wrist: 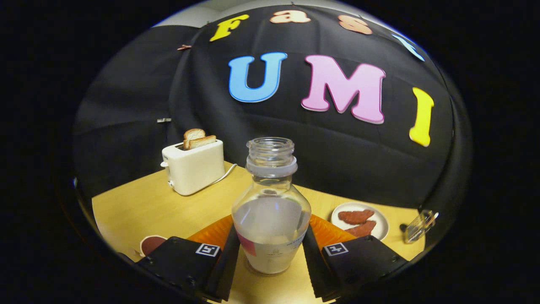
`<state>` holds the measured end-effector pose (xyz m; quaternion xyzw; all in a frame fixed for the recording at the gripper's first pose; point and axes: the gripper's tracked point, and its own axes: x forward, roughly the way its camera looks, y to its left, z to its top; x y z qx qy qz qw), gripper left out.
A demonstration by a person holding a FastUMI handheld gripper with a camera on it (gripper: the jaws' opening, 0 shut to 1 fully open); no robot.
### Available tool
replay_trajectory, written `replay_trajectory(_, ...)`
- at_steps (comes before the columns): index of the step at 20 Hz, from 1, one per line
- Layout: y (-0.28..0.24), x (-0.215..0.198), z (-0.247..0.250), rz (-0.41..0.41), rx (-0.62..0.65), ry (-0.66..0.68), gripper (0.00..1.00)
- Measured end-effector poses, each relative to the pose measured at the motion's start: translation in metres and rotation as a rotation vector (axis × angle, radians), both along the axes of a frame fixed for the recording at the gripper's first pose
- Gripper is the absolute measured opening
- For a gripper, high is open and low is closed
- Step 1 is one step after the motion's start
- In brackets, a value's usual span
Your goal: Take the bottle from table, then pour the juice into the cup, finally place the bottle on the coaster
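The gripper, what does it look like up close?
The gripper has two chunky black blocks, each carrying a small white square sticker with a black pattern. Its two fingers are long flat bars with ridged inner faces, angled in like a V.

One bottle (271, 211), one toaster (194, 166) with two toast slices (198, 138), one plate (382, 219) carrying two sausages (356, 222).

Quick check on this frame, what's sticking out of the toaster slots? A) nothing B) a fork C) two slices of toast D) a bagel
C: two browned slices of toast stand up out of the white toaster, beyond the bottle that sits between the gripper fingers.
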<state>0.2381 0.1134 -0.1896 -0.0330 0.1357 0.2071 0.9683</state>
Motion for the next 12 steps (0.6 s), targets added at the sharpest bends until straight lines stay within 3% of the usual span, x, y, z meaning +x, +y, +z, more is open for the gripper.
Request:
replay_trajectory(5,-0.003,0.017,-0.029,-0.048,0.107,-0.009,0.74)
replay_trajectory(12,-0.004,0.018,-0.051,-0.061,0.060,-0.038,0.74)
